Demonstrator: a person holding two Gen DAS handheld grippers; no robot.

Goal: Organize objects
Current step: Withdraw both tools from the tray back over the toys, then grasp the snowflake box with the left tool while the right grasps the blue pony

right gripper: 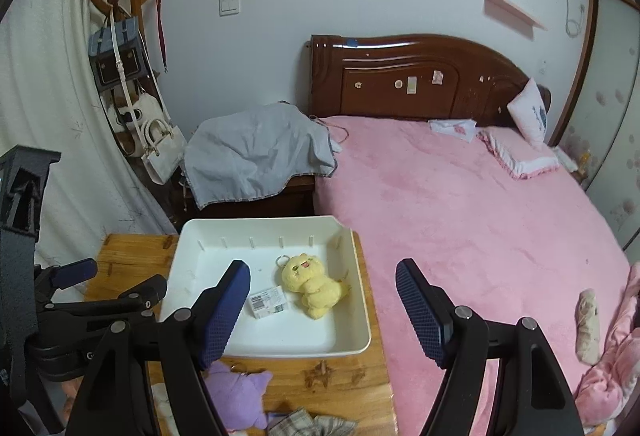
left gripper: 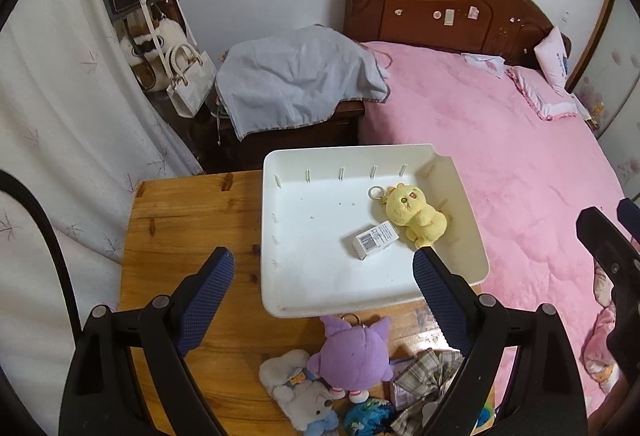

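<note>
- Left tongs (left gripper: 324, 272): spread wide, nothing between the pads, held above the tabletop (left gripper: 180, 220) and the near edge of the white tray (left gripper: 276, 236).
- Right tongs (right gripper: 323, 294): spread wide, empty, held over the tray's right side and the edge of the pink bed (right gripper: 460, 220).
- White tray: sits on the tabletop's far right part, against the bed.
- Inside the tray: yellow plush (left gripper: 416, 213) with key ring, lying at the right; small white box (left gripper: 375, 239) with barcode, just beside it on the left.
- Outside the tray, on the tabletop's near side: purple plush (left gripper: 356, 352), grey-white plush (left gripper: 296, 392), plaid cloth (left gripper: 424, 372), blue item (left gripper: 366, 416), all close together.
</note>
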